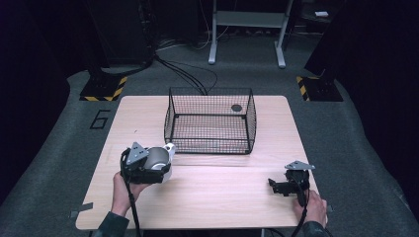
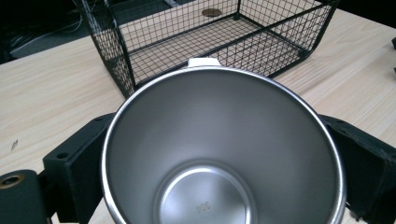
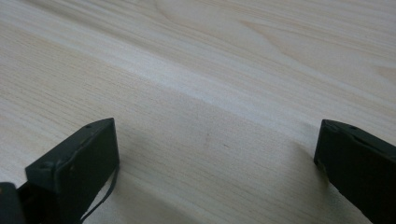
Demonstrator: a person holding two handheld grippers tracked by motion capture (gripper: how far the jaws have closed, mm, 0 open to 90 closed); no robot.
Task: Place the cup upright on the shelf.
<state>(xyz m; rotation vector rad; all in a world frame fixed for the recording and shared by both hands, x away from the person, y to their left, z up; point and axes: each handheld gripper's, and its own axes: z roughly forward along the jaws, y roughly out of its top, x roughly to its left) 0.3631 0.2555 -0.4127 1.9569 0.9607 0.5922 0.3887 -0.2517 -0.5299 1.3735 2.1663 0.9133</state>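
A shiny steel cup [image 2: 224, 154] with a white handle sits between the jaws of my left gripper [image 1: 157, 165], which is shut on it; the cup's open mouth faces the camera in the left gripper view. In the high view the steel cup [image 1: 159, 159] is held at the table's left, just short of the black wire basket [image 1: 210, 121]. That basket [image 2: 210, 42] stands straight ahead of the cup, with nothing in it. My right gripper [image 1: 277, 186] rests low over bare wood near the table's right front corner, its jaws wide apart with nothing between them.
The light wooden table [image 1: 212, 197] stands on grey carpet. A dark round mark [image 1: 236, 107] shows on the tabletop behind the basket. Black stands with yellow-striped bases [image 1: 104, 89] and a white frame [image 1: 247, 29] stand beyond the table.
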